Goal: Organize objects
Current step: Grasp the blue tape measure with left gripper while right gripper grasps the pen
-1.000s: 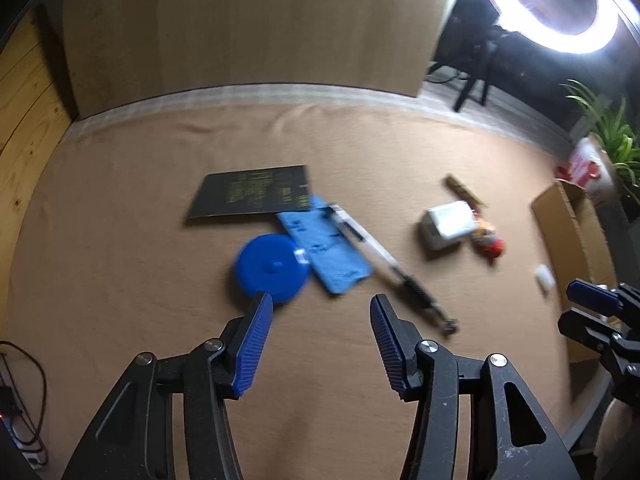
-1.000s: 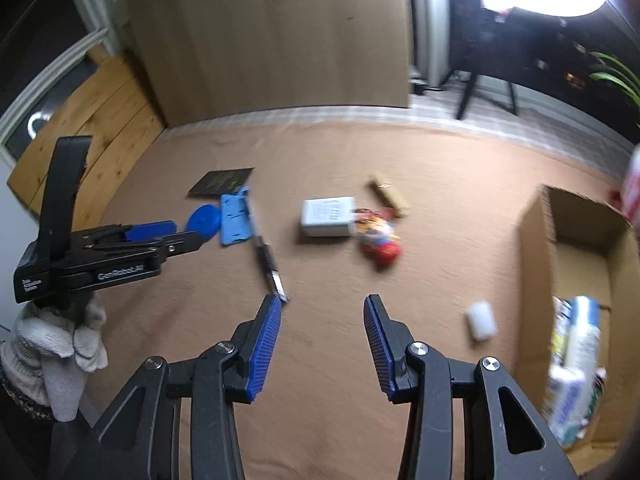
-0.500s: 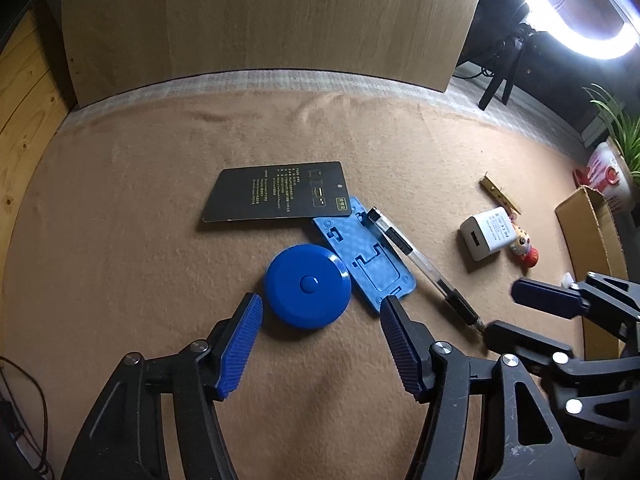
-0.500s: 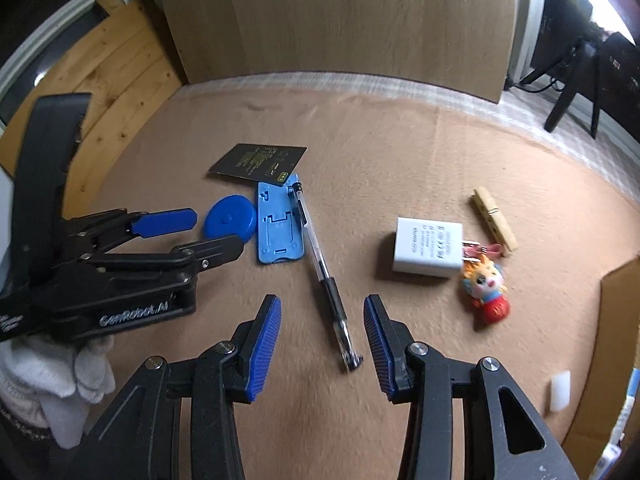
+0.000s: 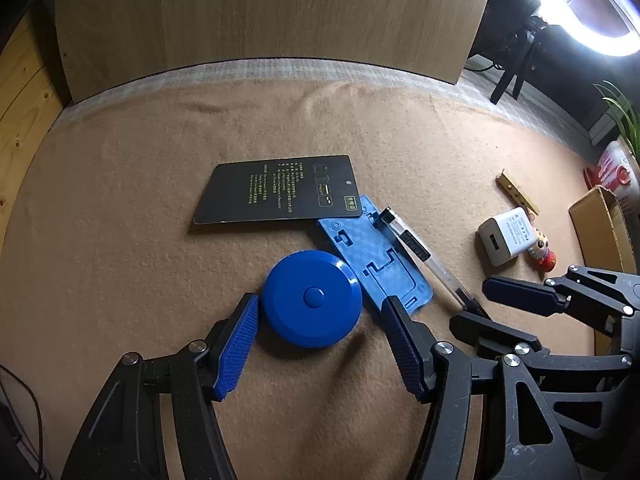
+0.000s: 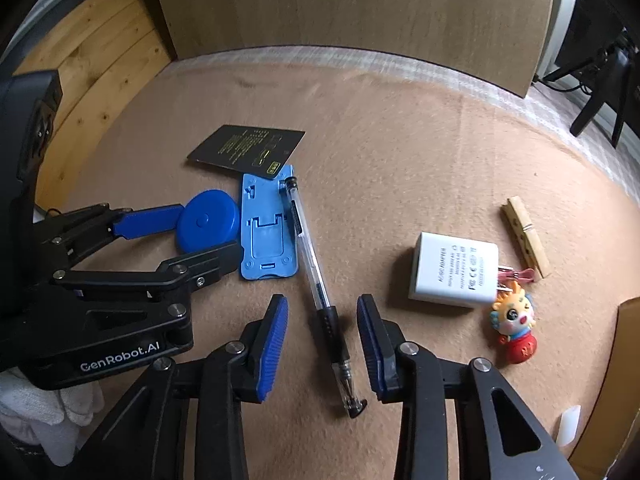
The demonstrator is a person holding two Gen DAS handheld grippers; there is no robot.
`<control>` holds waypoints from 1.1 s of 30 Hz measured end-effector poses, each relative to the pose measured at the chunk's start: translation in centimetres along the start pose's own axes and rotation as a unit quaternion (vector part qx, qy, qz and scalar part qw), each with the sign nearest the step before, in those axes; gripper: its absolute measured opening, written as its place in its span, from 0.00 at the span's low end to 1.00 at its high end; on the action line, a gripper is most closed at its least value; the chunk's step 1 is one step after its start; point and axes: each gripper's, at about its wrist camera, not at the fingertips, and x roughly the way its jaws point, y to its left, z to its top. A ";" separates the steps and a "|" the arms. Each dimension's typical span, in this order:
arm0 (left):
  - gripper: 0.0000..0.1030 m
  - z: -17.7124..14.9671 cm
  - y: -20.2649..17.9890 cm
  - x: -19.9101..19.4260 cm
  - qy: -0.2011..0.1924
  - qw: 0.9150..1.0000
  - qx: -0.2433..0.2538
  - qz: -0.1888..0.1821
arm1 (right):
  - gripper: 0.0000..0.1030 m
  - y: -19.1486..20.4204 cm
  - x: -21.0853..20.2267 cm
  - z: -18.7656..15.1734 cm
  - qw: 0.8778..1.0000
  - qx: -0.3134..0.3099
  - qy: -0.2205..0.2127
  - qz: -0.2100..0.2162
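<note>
1. The pen (image 6: pixel 316 276) lies mid-worktop, its cap end resting on the blue phone stand (image 6: pixel 267 232), its tip toward the near edge.
2. The right claw (image 6: pixel 322 340) straddles the pen's dark grip, jaws closing, pads not yet touching; centre them there so it lifts level.
3. The left claw (image 5: pixel 316 344) stands apart around the blue round tape measure (image 5: pixel 313 298), no squeeze yet; its far pad is just beside the stand, so close gently to avoid snagging it.
4. The cardboard box (image 6: pixel 624 392) at the right edge is probably the destination.
</note>
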 end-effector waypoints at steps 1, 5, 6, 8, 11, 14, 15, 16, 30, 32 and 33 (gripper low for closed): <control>0.62 0.0 0.0 0.0 -0.001 1.000 0.000 0.001 | 0.27 0.1 0.2 0.0 1.000 -0.001 0.002 0.000; 0.53 0.1 0.0 0.2 -0.003 1.000 0.002 0.009 | 0.20 0.2 0.7 0.0 1.000 -0.003 0.009 -0.001; 0.53 0.1 0.0 0.1 -0.004 1.000 0.002 0.010 | 0.19 0.2 0.7 0.0 1.000 -0.003 0.009 -0.001; 0.53 0.1 0.1 0.1 -0.004 1.000 0.000 0.008 | 0.16 0.1 0.8 -0.1 1.000 -0.001 0.008 -0.003; 0.52 0.0 0.1 0.0 -0.005 1.000 0.003 0.011 | 0.10 0.1 0.7 -0.4 1.000 0.002 0.011 -0.001; 0.52 -0.3 -0.1 0.1 -0.007 1.000 0.007 0.013 | 0.10 0.2 0.6 -0.6 1.000 0.002 0.011 -0.003; 0.52 -0.4 -0.1 0.0 -0.007 1.000 0.006 0.012 | 0.10 0.1 0.6 -0.8 1.000 0.002 0.011 -0.003; 0.52 -0.5 0.0 -0.1 -0.008 1.000 0.005 0.011 | 0.10 0.1 0.4 -1.1 1.000 0.003 0.010 -0.003; 0.52 -5.5 -0.5 -2.0 -0.015 1.000 -0.008 0.001 | 0.09 -1.4 -2.0 -6.9 0.999 0.048 -0.005 0.014; 0.52 -5.9 -0.8 -2.1 -0.015 1.000 -0.004 0.001 | 0.09 -1.5 -2.2 -7.6 0.998 0.054 -0.006 0.014; 0.52 -6.2 -1.1 -2.1 -0.015 1.000 -0.002 0.000 | 0.09 -1.6 -2.4 -8.0 0.998 0.057 -0.006 0.013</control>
